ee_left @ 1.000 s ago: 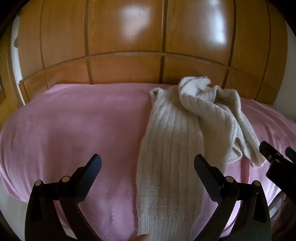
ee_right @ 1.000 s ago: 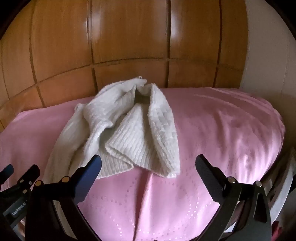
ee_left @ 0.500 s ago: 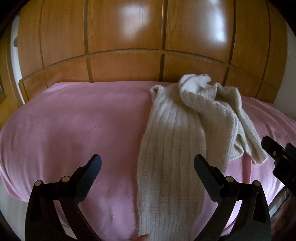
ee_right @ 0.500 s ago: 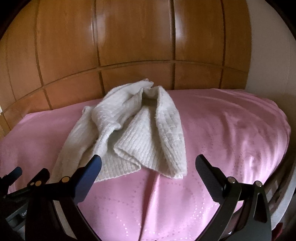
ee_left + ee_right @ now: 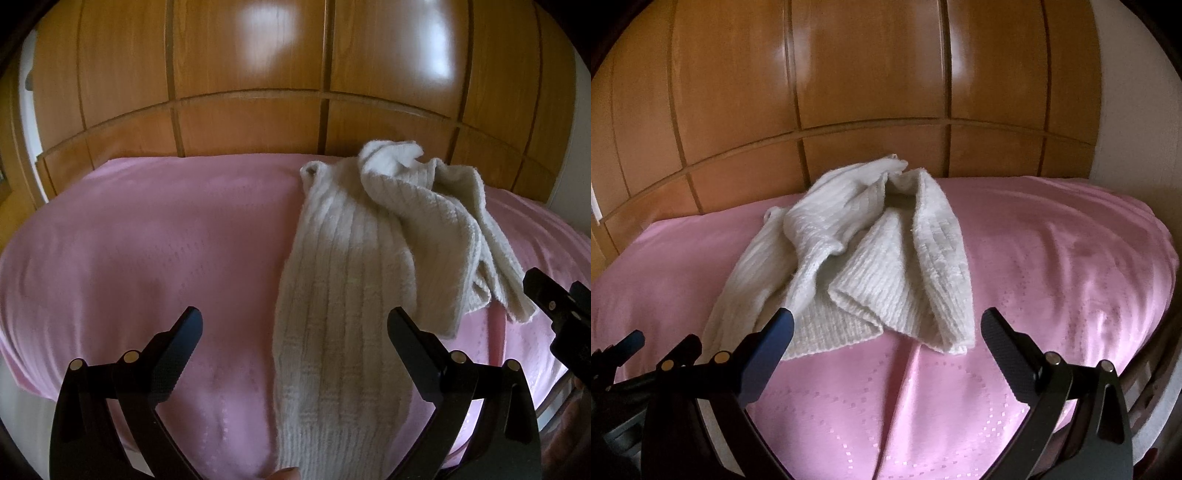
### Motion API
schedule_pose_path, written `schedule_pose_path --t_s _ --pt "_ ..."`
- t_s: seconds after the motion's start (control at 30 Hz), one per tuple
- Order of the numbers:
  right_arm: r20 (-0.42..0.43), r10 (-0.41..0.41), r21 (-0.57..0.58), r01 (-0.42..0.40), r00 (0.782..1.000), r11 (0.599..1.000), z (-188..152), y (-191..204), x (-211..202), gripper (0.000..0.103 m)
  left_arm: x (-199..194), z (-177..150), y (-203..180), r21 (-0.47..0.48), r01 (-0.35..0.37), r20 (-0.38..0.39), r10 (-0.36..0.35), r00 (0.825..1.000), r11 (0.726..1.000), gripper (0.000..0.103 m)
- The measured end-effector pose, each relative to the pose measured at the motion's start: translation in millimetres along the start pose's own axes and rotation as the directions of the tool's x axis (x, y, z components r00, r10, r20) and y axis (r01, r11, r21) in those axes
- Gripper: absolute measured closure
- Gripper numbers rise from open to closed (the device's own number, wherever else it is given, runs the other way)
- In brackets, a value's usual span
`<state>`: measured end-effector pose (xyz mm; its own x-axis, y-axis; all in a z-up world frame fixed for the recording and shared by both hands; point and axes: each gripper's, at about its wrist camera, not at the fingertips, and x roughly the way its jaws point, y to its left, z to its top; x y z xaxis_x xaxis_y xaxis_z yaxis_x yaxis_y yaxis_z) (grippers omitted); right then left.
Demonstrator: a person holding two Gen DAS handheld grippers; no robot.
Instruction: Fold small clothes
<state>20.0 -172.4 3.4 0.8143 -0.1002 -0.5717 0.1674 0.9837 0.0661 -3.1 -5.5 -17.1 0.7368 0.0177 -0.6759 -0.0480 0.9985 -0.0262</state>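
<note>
A cream ribbed knit garment (image 5: pixel 354 280) lies crumpled on a pink bedspread (image 5: pixel 147 251). One long strip of it runs toward the near edge; the rest is bunched at the far right. My left gripper (image 5: pixel 295 328) is open above the strip's near end, holding nothing. In the right wrist view the same garment (image 5: pixel 879 266) sits just beyond my right gripper (image 5: pixel 886 328), which is open and empty over the pink bedspread (image 5: pixel 1052 277). Each gripper shows at the edge of the other's view: the right gripper (image 5: pixel 554 314) and the left gripper (image 5: pixel 650 354).
A glossy wooden panelled headboard (image 5: pixel 258 92) rises behind the bed, seen too as the headboard (image 5: pixel 868 92). A white wall (image 5: pixel 1137 110) stands at the right. A fingertip (image 5: pixel 284 473) shows at the bottom edge. The bed's right edge (image 5: pixel 1160 350) drops off.
Both grippers have shifted slightly closer to the garment and a little higher; the garment has not moved and both grippers stay open.
</note>
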Motion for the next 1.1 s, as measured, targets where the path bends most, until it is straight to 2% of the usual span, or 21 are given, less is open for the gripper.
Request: schedule_pose_path --t_s 0.63,0.77,0.83,0.9,0.93,0.97,1.03,1.1 --pt "-0.008 0.023 0.011 -0.023 1.0 1.0 0 -7 4 0.002 9 -5 -1 0.04 0.018 -0.039 -0.017 0.999 0.999 0.004" --pt "-0.016 0.03 0.016 -0.029 0.999 0.999 2 -9 7 0.005 16 -9 1 0.097 0.05 -0.073 -0.043 0.996 0.994 0.004" --pt "-0.017 0.042 0.022 -0.042 0.999 0.999 4 -11 8 0.01 16 -12 4 0.117 0.064 -0.073 -0.056 0.996 0.991 0.004" --pt "-0.013 0.056 0.018 -0.056 0.998 0.998 7 -11 9 0.014 16 -17 7 0.126 0.12 -0.09 -0.109 0.99 0.985 0.004" --pt "-0.009 0.077 0.014 -0.077 0.997 0.997 10 -10 10 0.017 16 -19 8 0.128 0.176 -0.108 -0.163 0.981 0.976 0.004" --pt "-0.013 0.1 0.009 -0.1 0.995 0.995 13 -7 11 0.018 17 -19 3 0.131 0.199 -0.116 -0.185 0.976 0.971 0.004" --pt "-0.021 0.13 -0.001 -0.13 0.991 0.992 20 -3 15 0.02 18 -23 0 0.159 0.209 -0.119 -0.192 0.974 0.965 0.004" --pt "-0.022 0.172 -0.011 -0.173 0.985 0.985 31 3 23 0.025 23 -26 -3 0.193 0.193 -0.125 -0.171 0.977 0.962 0.01"
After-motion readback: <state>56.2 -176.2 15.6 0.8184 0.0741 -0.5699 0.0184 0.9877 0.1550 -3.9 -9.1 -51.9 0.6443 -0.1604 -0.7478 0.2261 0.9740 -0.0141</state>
